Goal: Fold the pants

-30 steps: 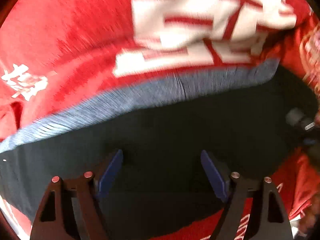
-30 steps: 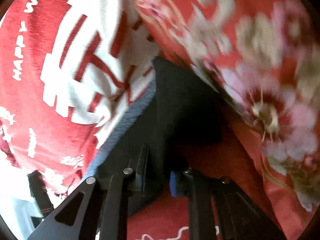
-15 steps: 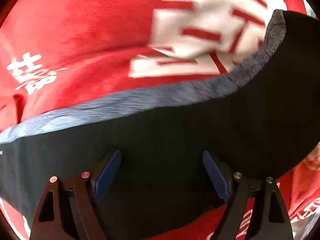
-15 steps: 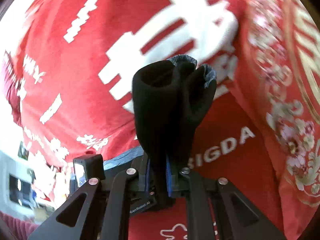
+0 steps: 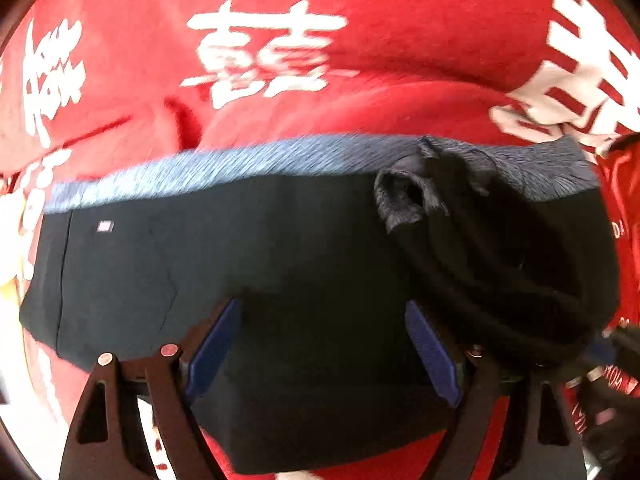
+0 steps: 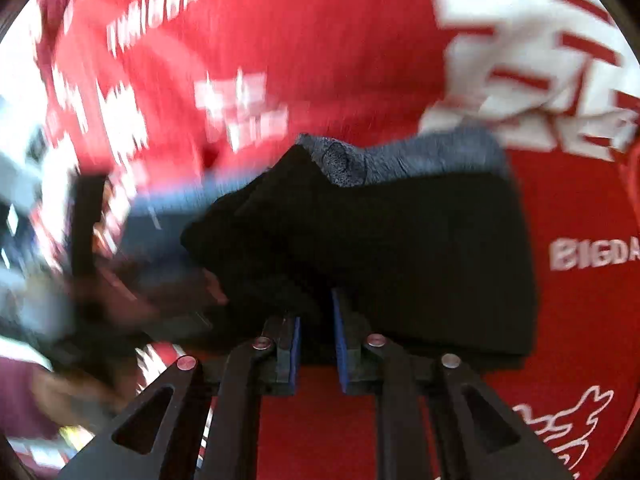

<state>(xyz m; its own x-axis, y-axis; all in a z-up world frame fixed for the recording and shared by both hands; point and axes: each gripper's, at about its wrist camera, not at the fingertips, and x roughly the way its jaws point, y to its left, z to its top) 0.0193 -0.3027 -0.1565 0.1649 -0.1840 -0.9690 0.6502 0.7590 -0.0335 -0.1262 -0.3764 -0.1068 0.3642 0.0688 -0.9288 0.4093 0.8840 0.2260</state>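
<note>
Fingers of the right gripper [image 6: 316,320] sit close together and pinch a bunched fold of the dark navy pants with the blue-grey knit waistband [image 6: 400,240]. The fold reaches up from its blue pads [image 6: 340,344]. The left gripper [image 5: 320,344] has its blue-padded fingers [image 5: 212,348] wide apart, low over the flat part of the pants [image 5: 240,260], gripping nothing. The pants lie spread on a red cloth with big white letters [image 5: 360,60], waistband at the far edge. The lifted end lies folded over the right side of the pants. The right wrist view is blurry.
</note>
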